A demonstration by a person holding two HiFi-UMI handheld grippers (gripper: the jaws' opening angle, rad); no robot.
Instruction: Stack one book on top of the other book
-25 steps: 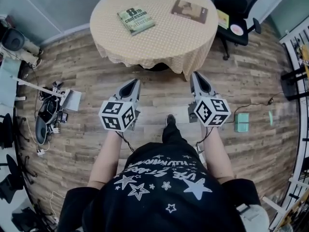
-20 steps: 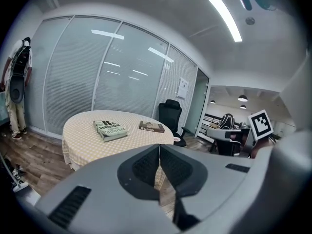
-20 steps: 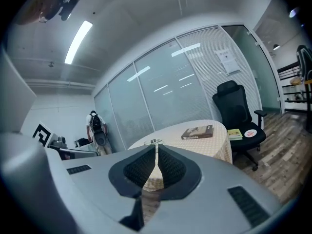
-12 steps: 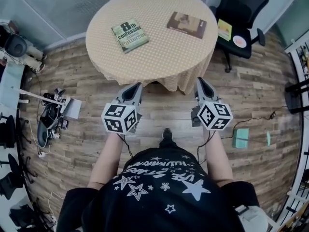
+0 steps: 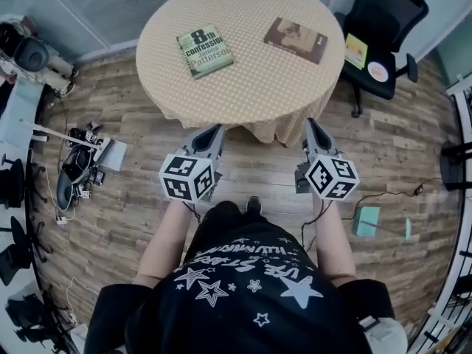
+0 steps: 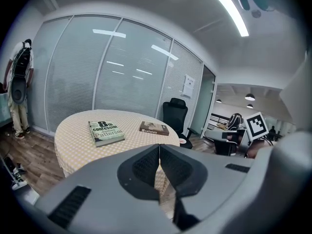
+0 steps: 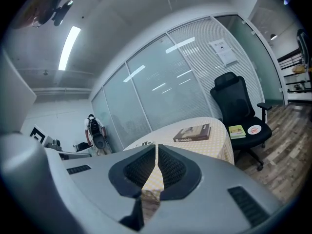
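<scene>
Tabletop [image 5: 243, 94]: green book [image 5: 204, 51] left, brown book [image 5: 296, 40] right, both flat, well apart. Left gripper [image 5: 215, 128] and right gripper [image 5: 310, 122]: fingers together, empty, short of the near edge. Each book lies ahead of its same-side gripper; brown's long axis runs crosswise.

A round bench [image 5: 251, 87] under a yellow dotted cloth stands on a wood-plank floor [image 5: 391, 153]. A black office chair [image 5: 394, 13] sits just beside its right edge. Frosted glass wall panels [image 6: 122, 67] run behind it. 1 long ceiling light [image 6: 231, 9] glows overhead. Cables and gear [image 5: 74, 172] lie on the floor at the left.
</scene>
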